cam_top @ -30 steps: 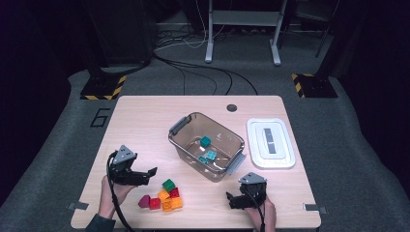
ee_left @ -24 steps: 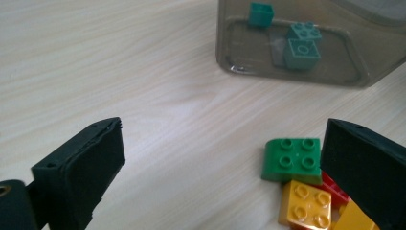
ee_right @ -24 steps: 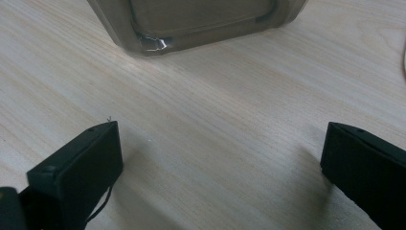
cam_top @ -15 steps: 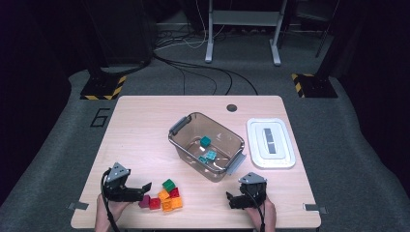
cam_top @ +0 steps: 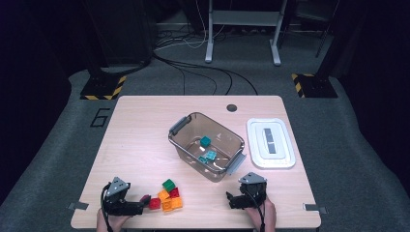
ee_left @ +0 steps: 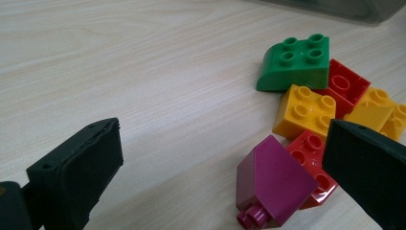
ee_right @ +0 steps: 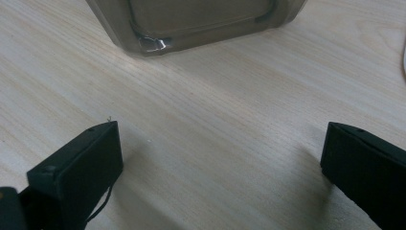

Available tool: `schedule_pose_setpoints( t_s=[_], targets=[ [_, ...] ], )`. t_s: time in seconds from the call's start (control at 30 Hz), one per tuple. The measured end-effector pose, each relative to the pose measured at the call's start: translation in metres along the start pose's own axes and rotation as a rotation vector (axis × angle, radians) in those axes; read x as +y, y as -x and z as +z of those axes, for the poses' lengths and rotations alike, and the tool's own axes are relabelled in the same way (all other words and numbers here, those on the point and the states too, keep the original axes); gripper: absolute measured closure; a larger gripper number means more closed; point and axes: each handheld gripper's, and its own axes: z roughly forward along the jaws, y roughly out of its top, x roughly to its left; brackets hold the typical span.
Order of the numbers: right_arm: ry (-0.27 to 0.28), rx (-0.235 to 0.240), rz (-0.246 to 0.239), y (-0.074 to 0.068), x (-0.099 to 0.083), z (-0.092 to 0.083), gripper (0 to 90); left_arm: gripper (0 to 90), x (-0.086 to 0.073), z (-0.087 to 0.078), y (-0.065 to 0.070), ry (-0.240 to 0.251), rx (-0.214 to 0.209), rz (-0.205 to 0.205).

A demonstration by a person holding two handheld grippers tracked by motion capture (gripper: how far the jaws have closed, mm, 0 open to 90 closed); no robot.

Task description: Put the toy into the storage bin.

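A small pile of toy bricks lies near the table's front edge: a green one (cam_top: 168,185) (ee_left: 297,62), an orange one (cam_top: 167,200) (ee_left: 306,110), red ones (cam_top: 154,203) (ee_left: 313,158) and a purple one (cam_top: 145,198) (ee_left: 275,184) tipped on its side. My left gripper (cam_top: 140,205) (ee_left: 224,158) sits low at the pile's left. Its jaws have just been opening and stand wide. The purple brick lies between them, close to the right jaw and not pressed. My right gripper (cam_top: 231,199) (ee_right: 222,158) rests open and empty on the table, in front of the clear bin (cam_top: 183,126) (ee_right: 191,24).
The clear bin holds several teal bricks (cam_top: 206,141) and has grey handles at two corners. A white lid (cam_top: 285,150) lies to its right. Bare wood lies left of the bin. A dark round hole (cam_top: 231,107) marks the table's far edge.
My left gripper has come down and back toward the front edge, from above the table to table level beside the bricks. The right gripper has stayed put.
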Motion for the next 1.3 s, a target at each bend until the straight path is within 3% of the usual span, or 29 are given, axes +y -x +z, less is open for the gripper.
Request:
schedule_pose_setpoints(
  t_s=[0.2, 0.73, 0.87, 1.0, 1.23, 1.3],
  targets=[
    [-0.001, 0.001, 0.002, 0.0, 0.0, 0.0, 0.0, 0.0, -0.005, 0.007, -0.003, -0.024, 0.02, 0.011],
    [0.0, 0.001, 0.001, 0.0, 0.0, 0.0, 0.0, 1.9, -0.005, 0.022, -0.02, -0.03, 0.099, -0.016],
    [0.001, 0.0, -0.001, 0.0, 0.0, 0.0, 0.0, 2.7, -0.004, 0.021, -0.022, -0.012, 0.085, -0.033],
    [0.001, 0.0, -0.001, 0.0, 0.0, 0.0, 0.0, 3.8, -0.007, 0.012, -0.014, -0.016, 0.067, -0.014],
    [0.001, 0.0, -0.001, 0.0, 0.0, 0.0, 0.0, 18.3, -0.013, 0.008, -0.004, -0.037, 0.058, 0.043],
    [0.0, 0.001, 0.001, 0.0, 0.0, 0.0, 0.0, 29.3, -0.013, 0.007, -0.004, -0.044, 0.069, 0.051]
  ],
)
